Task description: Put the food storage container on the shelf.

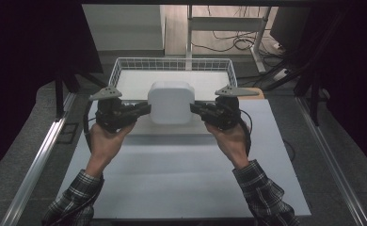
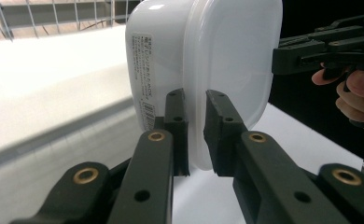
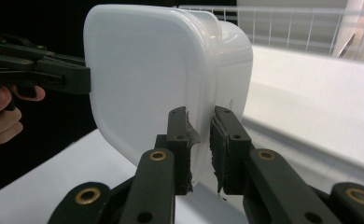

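Both hand-held grippers are clamping the white plastic container [image 1: 171, 101] for us: our left hand-held gripper [image 1: 144, 109] is pinching the rim on one side, and our right hand-held gripper [image 1: 196, 108] is pinching the rim on the opposite side. We are holding the container in the air between them, above the white bench [image 1: 181, 179] and just in front of the wire basket [image 1: 125, 66]. In the left gripper view the two black jaws are closing on the protruding rim where the lid meets the body, with a printed label [image 2: 145, 79] running down the container's side. In the right gripper view the jaws are gripping the same rim from the other side, and the lid's broad flat face is turning toward the far gripper. Our hands, in plaid sleeves [image 1: 75, 197], are reaching in from the near edge of the bench. Behind the basket we are seeing a metal frame [image 1: 224, 23] and loose cables [image 1: 240, 42] on the floor.
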